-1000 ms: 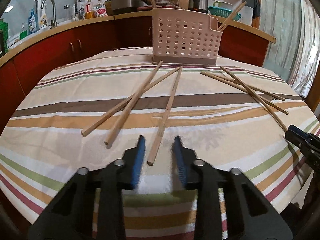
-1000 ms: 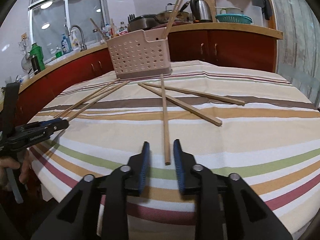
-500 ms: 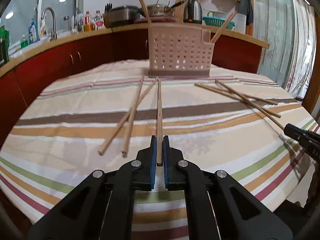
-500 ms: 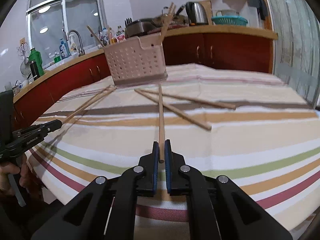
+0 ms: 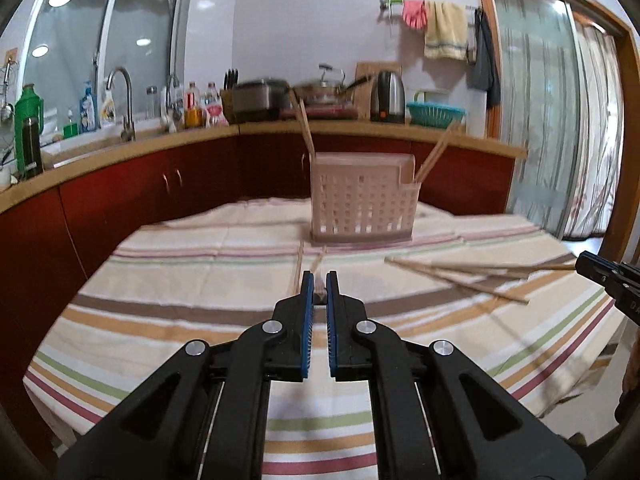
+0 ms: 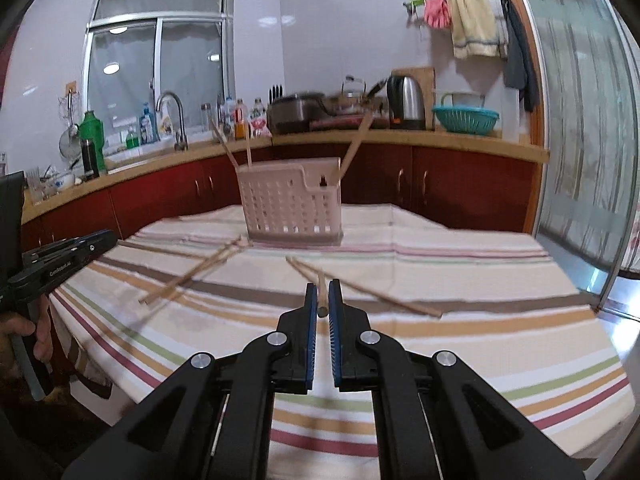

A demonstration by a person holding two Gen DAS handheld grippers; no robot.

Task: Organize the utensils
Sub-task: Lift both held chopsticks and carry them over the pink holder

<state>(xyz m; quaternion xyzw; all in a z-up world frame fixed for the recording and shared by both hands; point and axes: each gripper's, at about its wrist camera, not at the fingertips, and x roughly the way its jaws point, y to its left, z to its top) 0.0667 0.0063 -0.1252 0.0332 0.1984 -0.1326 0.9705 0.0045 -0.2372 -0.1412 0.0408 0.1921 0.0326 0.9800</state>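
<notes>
Both grippers hang above the striped table, each holding one wooden chopstick that points ahead at the basket. In the left wrist view my left gripper (image 5: 319,278) is shut on a chopstick (image 5: 319,292), seen nearly end-on between the blue pads. In the right wrist view my right gripper (image 6: 323,288) is shut on another chopstick (image 6: 322,310), its round end showing between the pads. A pink perforated utensil basket (image 5: 362,204) (image 6: 290,200) stands at the table's far side with a few chopsticks leaning in it. Loose chopsticks (image 5: 460,276) (image 6: 192,272) lie on the cloth before it.
The striped tablecloth (image 5: 180,320) covers a round table with red cabinets (image 5: 120,200) and a worktop close behind. Each gripper shows at the edge of the other's view: the right gripper (image 5: 608,276), and the left gripper (image 6: 68,258) with a hand (image 6: 24,328) below it.
Both grippers closed on a chopstick lying on the cloth, then rose with it. The views tilted up, so the table now sits lower and the basket looks farther off.
</notes>
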